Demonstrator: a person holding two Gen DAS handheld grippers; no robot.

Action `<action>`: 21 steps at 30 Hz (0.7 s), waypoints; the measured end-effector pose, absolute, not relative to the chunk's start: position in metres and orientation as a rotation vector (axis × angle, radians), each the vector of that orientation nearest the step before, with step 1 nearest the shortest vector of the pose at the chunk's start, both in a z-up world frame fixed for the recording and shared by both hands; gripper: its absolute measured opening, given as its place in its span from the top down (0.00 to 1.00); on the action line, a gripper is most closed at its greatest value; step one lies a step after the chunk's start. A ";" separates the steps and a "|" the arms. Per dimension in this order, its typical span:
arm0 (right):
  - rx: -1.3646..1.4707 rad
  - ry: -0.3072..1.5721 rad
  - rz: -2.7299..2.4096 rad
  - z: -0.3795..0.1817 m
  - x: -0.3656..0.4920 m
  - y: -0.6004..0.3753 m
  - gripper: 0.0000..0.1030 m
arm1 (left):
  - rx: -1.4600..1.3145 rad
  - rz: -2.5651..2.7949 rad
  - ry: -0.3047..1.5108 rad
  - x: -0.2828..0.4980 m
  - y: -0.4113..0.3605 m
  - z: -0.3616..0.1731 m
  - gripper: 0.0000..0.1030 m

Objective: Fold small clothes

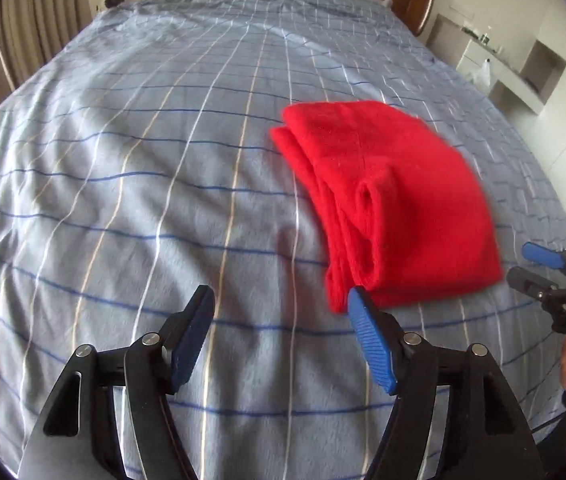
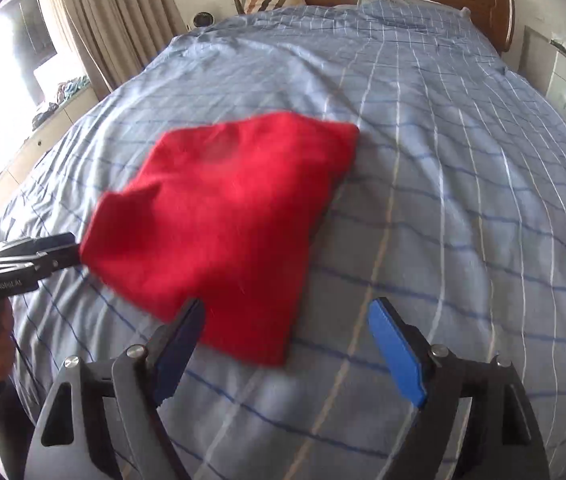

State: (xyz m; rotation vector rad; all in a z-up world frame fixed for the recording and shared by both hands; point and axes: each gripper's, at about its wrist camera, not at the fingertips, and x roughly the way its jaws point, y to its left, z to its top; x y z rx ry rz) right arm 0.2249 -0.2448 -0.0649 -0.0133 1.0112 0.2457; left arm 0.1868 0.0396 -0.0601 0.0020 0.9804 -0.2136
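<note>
White letters "DAS" are printed on the black body of the right gripper (image 1: 539,270), seen at the right edge of the left wrist view. In the right wrist view, a line of small white lettering runs along the black body of the left gripper (image 2: 65,250) at the left edge; it is blurred, ends in what looks like "AI", and the rest cannot be read with certainty. No other writing, brand, number or sign can be read in either view.
</note>
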 end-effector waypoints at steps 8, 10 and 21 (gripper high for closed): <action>-0.029 0.903 0.168 -0.038 0.128 -0.260 0.04 | 0.188 -0.045 0.684 0.097 -0.002 0.004 0.00; -0.022 0.865 0.160 -0.022 0.115 -0.257 0.00 | 0.177 -0.004 0.688 0.088 -0.009 0.013 0.00; -0.051 0.783 0.097 0.032 0.059 -0.236 0.00 | 0.117 -0.004 0.766 0.043 -0.015 0.027 0.00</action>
